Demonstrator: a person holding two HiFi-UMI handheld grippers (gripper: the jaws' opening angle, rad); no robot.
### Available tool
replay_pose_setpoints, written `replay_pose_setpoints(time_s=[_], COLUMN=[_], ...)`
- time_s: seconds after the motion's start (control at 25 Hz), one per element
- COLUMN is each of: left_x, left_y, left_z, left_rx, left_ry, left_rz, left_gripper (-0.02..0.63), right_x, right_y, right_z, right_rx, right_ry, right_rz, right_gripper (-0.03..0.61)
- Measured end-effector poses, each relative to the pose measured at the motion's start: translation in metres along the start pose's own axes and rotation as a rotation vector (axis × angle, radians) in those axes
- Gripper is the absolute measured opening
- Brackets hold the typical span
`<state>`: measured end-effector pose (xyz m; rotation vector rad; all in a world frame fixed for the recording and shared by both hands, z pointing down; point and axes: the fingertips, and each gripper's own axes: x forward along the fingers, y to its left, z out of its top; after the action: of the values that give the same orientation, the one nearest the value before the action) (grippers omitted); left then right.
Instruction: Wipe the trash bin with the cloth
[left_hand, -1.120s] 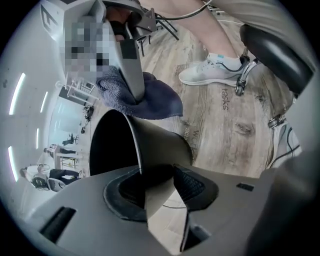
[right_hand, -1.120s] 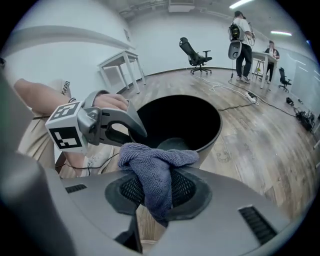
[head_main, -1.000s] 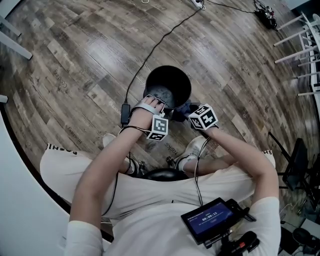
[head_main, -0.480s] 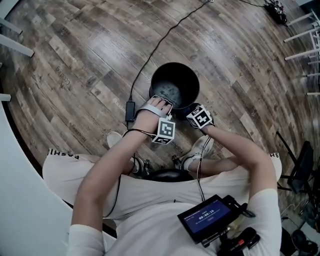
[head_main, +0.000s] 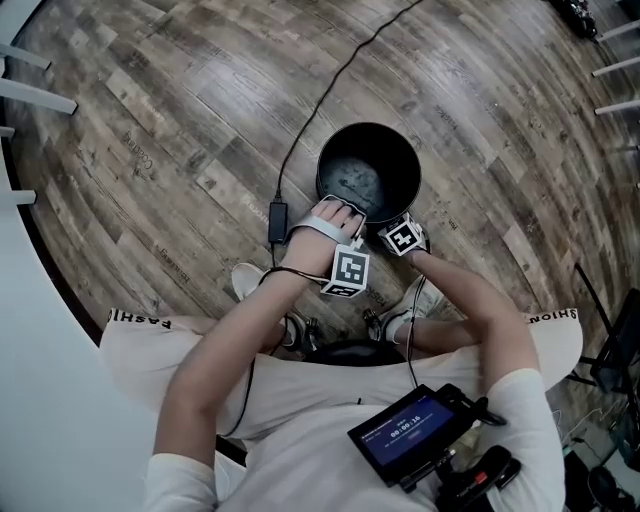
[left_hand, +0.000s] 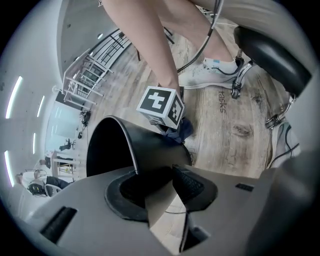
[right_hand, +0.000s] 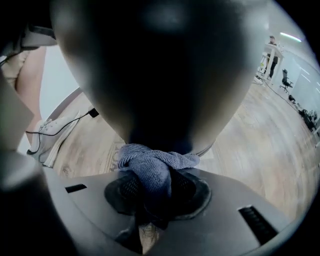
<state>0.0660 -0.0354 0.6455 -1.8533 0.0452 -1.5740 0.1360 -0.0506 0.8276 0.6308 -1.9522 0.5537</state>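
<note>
**Operator:** Blue-grey cloth (right_hand: 150, 162): where is it, and how is it held?

**Technician:** It is bunched between the jaws of the right gripper (right_hand: 152, 192), which are clamped on it. The free fold just ahead of the jaw tips lies against the outer wall of the trash bin (head_main: 368, 178), low down and near the wooden floor (head_main: 180, 120).

**Operator:** And the bin itself?

**Technician:** It stands upright on the floor. The left gripper (left_hand: 162, 189) has its jaws clamped on the near rim, with the wall between the pads. Those jaws have just been closing slightly.

**Operator:** How should the wipe be done?

**Technician:** My judgement is as follows.
1. Hold the left clamp firm, because a light bin will probably slide or tip under side load.
2. Press the fold squarely against the wall so that fabric leads the right jaws, not the jaw tips.
3. Work in overlapping passes and shift round the wall after each one.

The wad is small, so the main risk is the jaws scraping the wall.
</note>
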Motion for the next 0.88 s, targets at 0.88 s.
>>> replay_pose_setpoints(time_s=[0.88], left_x=[0.000], left_y=[0.002], left_z=[-0.024], left_rx=[-0.122], left_ry=[0.019], left_rz=[-0.053], left_gripper=[0.203], right_x=[-0.203], right_y=[0.046], right_z=[0.083], right_rx=[0.013], right_ry=[-0.172], right_rz=[0.082], right_gripper=[0.095])
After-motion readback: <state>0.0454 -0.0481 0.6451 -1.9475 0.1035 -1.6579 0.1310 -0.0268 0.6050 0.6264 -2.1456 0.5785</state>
